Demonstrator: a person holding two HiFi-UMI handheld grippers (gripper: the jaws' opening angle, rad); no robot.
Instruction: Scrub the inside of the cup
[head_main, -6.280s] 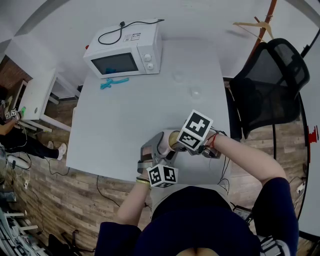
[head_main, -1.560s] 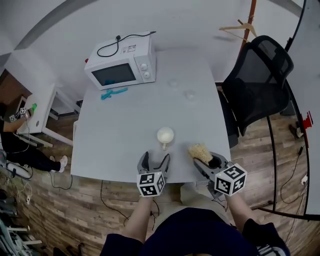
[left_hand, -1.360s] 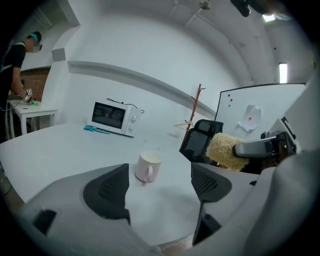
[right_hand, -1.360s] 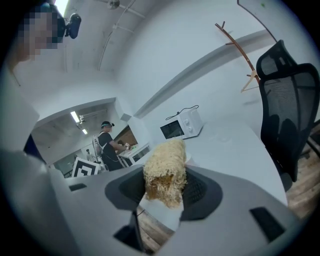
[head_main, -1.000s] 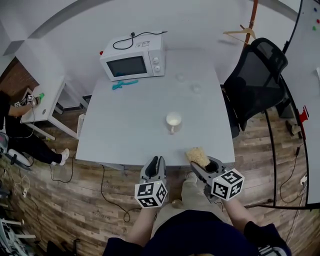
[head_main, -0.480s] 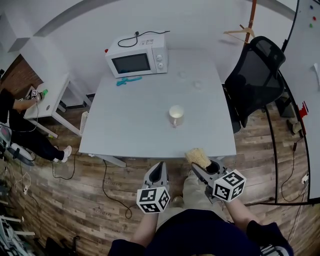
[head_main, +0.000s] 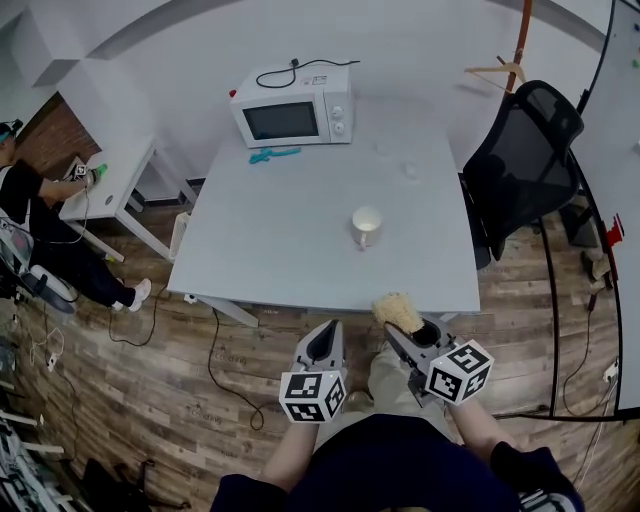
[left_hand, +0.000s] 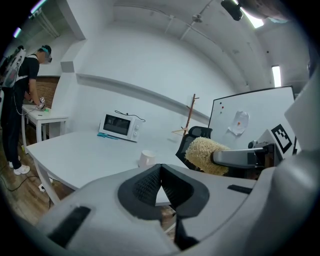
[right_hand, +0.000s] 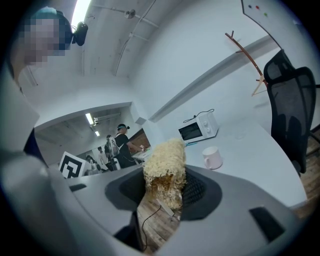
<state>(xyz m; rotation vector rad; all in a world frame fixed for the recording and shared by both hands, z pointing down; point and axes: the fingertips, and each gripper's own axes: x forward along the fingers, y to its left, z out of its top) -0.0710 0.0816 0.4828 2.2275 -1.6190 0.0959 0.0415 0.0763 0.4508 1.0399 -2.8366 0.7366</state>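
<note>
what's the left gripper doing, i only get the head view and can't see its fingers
Observer: The left gripper view shows the left gripper with its fingers shut tip to tip and nothing between them.
Operator: ok and is the right one really gripping that scrubber or just carrying it loose
Observer: The right gripper view shows the right gripper shut on the straw-coloured scrubber. Both fingers press its lower part, and its top sticks out beyond them.
</note>
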